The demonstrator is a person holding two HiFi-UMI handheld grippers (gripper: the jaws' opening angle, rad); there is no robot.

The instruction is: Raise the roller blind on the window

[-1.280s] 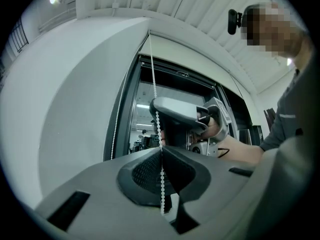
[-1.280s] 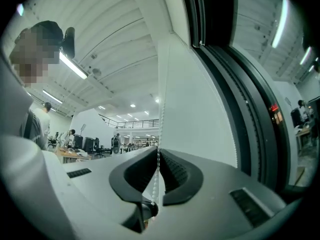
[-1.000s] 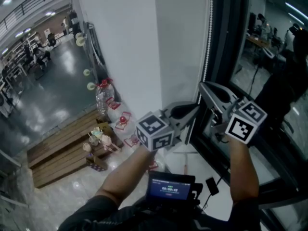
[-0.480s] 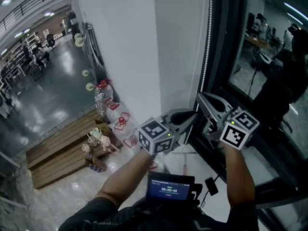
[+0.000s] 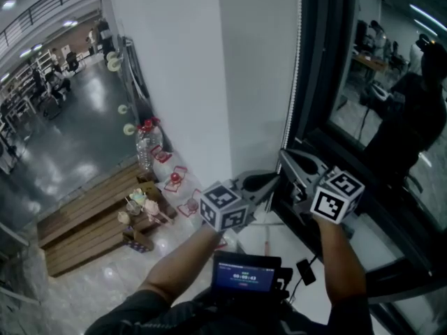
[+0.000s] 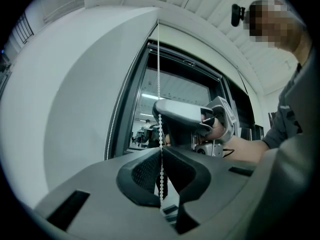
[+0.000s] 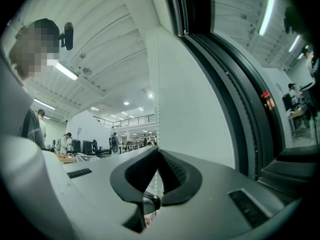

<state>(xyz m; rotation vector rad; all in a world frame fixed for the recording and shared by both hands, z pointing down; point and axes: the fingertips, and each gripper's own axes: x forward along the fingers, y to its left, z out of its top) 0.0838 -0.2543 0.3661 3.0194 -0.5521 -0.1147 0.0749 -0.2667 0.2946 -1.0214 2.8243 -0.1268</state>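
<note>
The thin white beaded chain (image 6: 159, 74) that works the roller blind is hanging straight down in front of the plain white wall (image 5: 209, 82), just beside the dark-framed window (image 5: 318, 75). Of the blind's cloth itself I am seeing nothing: the glass in the part shown is lying bare, so the cloth is either high up or out of sight.

The left gripper (image 6: 161, 151) is closing its jaws tight on the chain, the beads running down through the slit between the ribbed pads and dangling out below. The right gripper (image 7: 158, 151) is doing the same, pinching the same chain shut with no gap left. From the head view, the right gripper (image 5: 283, 156) is sitting a little above the left gripper (image 5: 274, 179), the two close together and both pointing roughly level at the chain. That stacking makes sense to me: two grips on one thin, slippery strand are sharing the load, and a level approach is letting the pads bite across the beads, not slide along them.

A second beaded strand (image 6: 115, 119) is hanging against the window frame, untouched. I am judging this to be a haul on the working side of the loop.

Down on the shiny floor, wooden pallets (image 5: 91, 215) and a clear plastic bottle (image 5: 148, 144) are standing well clear of the work.
</note>
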